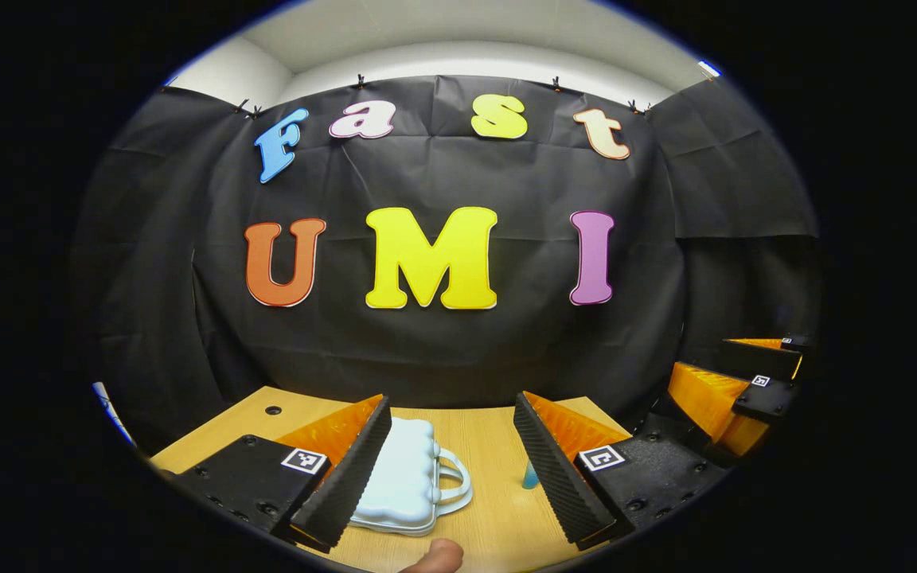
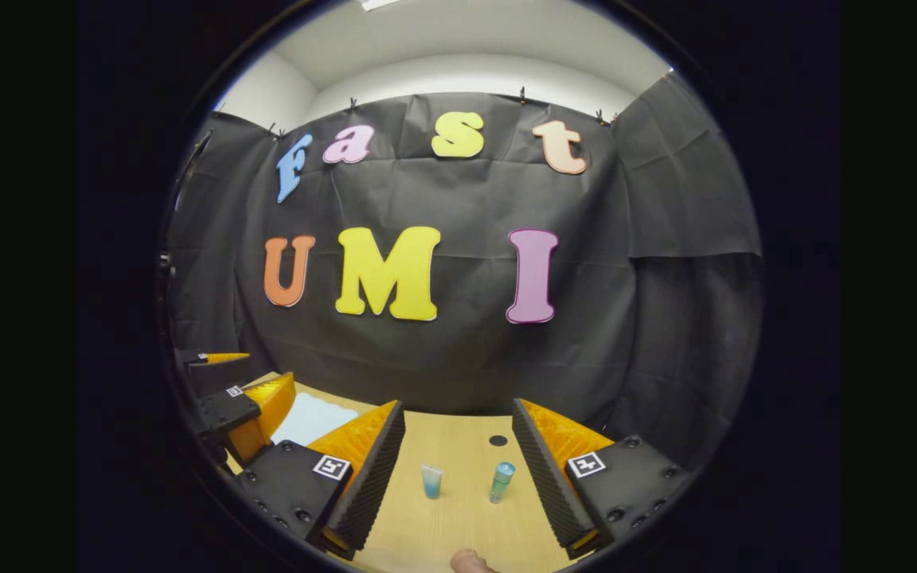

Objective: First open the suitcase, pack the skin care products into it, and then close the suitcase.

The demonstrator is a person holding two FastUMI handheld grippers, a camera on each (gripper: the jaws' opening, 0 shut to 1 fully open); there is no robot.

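While the closed suitcase [image 1: 403, 477] lay on the surface [image 1: 490, 446], you held both grippers' jaws wide, two skin care products [image 2: 431, 481] standing near the right gripper [image 2: 458, 469]

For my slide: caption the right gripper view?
Open right gripper facing two small bottles standing on the wooden table.

- A staged recording booth, not a home.
- Black cloth [image 1: 442, 350] clipped up as the wall, white room wall [image 2: 458, 76] above it.
- Bare wooden surface [image 2: 458, 509] in front.
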